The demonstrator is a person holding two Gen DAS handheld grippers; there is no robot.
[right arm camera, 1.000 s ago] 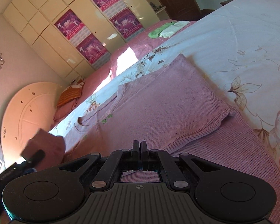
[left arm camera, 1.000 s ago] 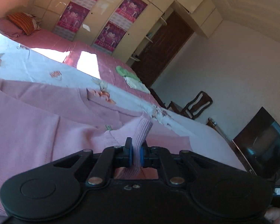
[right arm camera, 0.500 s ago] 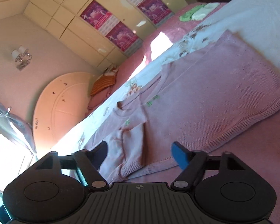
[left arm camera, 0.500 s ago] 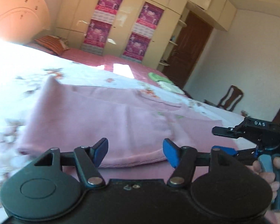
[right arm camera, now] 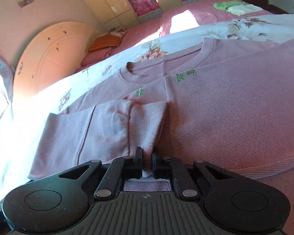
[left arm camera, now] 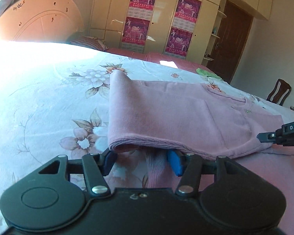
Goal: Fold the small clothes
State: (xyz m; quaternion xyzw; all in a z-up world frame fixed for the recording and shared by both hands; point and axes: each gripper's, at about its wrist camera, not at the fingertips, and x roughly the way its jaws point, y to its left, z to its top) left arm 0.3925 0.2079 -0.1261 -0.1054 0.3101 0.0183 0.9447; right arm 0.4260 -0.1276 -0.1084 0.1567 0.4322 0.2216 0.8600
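My left claw (left arm camera: 142,161) gapes at the near hem of the pink sweater (left arm camera: 176,115) on the bed (left arm camera: 39,90); my right claw (right arm camera: 147,157) pinches that hem. Sleeves look folded in; next, I judge, lift the hem toward the collar (right arm camera: 166,62).

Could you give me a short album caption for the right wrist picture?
Right gripper, fingers closed on the hem of a pink sweater lying on a floral bedspread.
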